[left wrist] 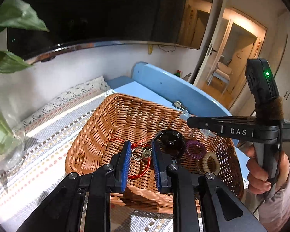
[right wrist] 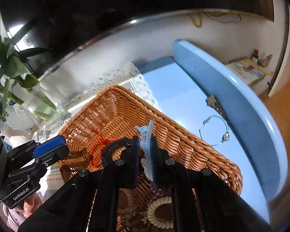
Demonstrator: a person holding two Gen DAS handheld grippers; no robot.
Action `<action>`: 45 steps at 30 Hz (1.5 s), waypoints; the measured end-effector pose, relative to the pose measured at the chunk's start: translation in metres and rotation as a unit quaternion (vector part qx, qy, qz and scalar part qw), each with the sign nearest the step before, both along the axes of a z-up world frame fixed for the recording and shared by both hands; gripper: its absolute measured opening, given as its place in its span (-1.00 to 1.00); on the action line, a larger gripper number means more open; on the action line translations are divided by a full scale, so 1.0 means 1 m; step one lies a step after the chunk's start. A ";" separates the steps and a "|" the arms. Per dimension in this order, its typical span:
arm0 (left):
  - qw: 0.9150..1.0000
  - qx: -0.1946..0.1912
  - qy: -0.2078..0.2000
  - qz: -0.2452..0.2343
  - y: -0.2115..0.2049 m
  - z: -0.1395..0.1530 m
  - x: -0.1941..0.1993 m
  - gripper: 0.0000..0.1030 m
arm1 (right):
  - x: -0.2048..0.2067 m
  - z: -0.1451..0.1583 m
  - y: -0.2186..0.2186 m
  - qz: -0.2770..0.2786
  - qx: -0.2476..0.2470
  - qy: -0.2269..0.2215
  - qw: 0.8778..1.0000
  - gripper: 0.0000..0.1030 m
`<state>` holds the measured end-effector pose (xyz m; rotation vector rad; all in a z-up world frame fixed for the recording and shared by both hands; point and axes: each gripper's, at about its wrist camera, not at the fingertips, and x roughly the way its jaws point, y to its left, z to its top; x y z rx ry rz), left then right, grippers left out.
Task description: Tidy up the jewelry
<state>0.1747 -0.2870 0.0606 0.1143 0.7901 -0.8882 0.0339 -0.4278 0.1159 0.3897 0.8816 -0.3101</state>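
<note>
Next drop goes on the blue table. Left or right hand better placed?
Right. The right gripper has its jaws shut on the clip at the basket rim beside the blue table, near the bracelet. The left gripper is over the basket's middle, farther off.

The basket (left wrist: 125,119) sits on the cloth (left wrist: 48,135) at the counter's (right wrist: 179,89) middle, with hair ties (left wrist: 195,148) inside; the vase (left wrist: 5,148) stands left, a bracelet (right wrist: 215,130) right.
</note>
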 end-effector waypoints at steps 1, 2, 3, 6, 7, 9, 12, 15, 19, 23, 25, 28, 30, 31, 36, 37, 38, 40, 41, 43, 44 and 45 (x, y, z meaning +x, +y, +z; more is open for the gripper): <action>1.000 0.000 0.003 0.004 -0.001 -0.002 0.002 -0.58 | 0.000 -0.002 -0.002 0.000 0.001 0.001 1.000 -0.76; 1.000 0.000 0.005 0.009 0.000 -0.003 0.003 -0.57 | -0.001 -0.003 -0.002 -0.001 -0.002 0.001 1.000 -0.75; 1.000 -0.002 0.011 0.015 0.001 -0.003 0.005 -0.57 | -0.001 -0.004 -0.001 -0.002 -0.005 0.001 1.000 -0.75; 0.998 -0.033 0.055 0.008 0.012 -0.001 0.010 -0.35 | -0.005 0.000 0.001 -0.002 -0.005 -0.003 1.000 -0.71; 0.997 -0.041 0.059 0.010 0.016 0.001 0.010 -0.28 | -0.005 0.002 0.003 0.004 -0.001 -0.004 1.000 -0.71; 0.997 -0.050 0.051 0.017 0.024 0.008 0.004 -0.08 | -0.009 0.007 0.007 0.007 -0.002 -0.010 1.000 -0.70; 0.997 -0.054 0.046 0.021 0.032 0.017 -0.007 -0.04 | -0.019 0.018 0.015 0.011 -0.009 -0.020 1.000 -0.59; 0.998 -0.053 0.040 0.021 0.042 0.025 -0.023 -0.04 | -0.030 0.027 0.025 0.014 -0.009 -0.030 0.999 -0.52; 0.998 -0.055 0.030 0.027 0.060 0.034 -0.045 -0.04 | -0.053 0.044 0.047 0.021 -0.002 -0.056 0.998 -0.41; 0.996 -0.069 0.000 0.054 0.086 0.051 -0.078 -0.04 | -0.072 0.058 0.074 0.032 -0.009 -0.077 0.996 -0.33; 0.995 -0.072 -0.022 0.065 0.098 0.059 -0.095 -0.04 | -0.082 0.064 0.089 0.037 -0.011 -0.087 0.995 -0.33; 0.994 -0.072 -0.045 0.075 0.113 0.070 -0.121 -0.04 | -0.096 0.071 0.113 0.042 -0.019 -0.101 0.994 -0.33; 0.992 -0.073 -0.064 0.081 0.123 0.077 -0.138 -0.04 | -0.105 0.074 0.131 0.043 -0.033 -0.108 0.993 -0.33; 0.991 -0.072 -0.073 0.088 0.128 0.079 -0.147 -0.04 | -0.110 0.074 0.139 0.043 -0.040 -0.111 0.992 -0.33; 0.987 -0.078 -0.088 0.112 0.148 0.080 -0.178 -0.04 | -0.131 0.069 0.181 0.052 -0.071 -0.110 0.990 -0.33; 0.985 -0.077 -0.095 0.120 0.152 0.078 -0.184 -0.04 | -0.136 0.067 0.191 0.052 -0.082 -0.110 0.989 -0.33; 0.984 -0.073 -0.100 0.129 0.153 0.076 -0.188 -0.04 | -0.140 0.066 0.197 0.050 -0.092 -0.110 0.988 -0.33; 0.979 -0.066 -0.117 0.155 0.158 0.068 -0.195 -0.04 | -0.148 0.062 0.209 0.039 -0.124 -0.109 0.986 -0.24; 0.976 -0.063 -0.126 0.164 0.160 0.066 -0.197 -0.04 | -0.150 0.061 0.213 0.033 -0.135 -0.109 0.984 -0.23; 0.973 -0.052 -0.139 0.178 0.162 0.053 -0.198 -0.03 | -0.156 0.058 0.220 0.021 -0.153 -0.110 0.982 -0.23; 0.973 -0.044 -0.138 0.181 0.162 0.047 -0.196 -0.02 | -0.159 0.056 0.221 0.017 -0.155 -0.113 0.981 -0.23; 0.973 -0.037 -0.139 0.182 0.162 0.042 -0.195 -0.02 | -0.161 0.053 0.223 0.014 -0.155 -0.114 0.981 -0.23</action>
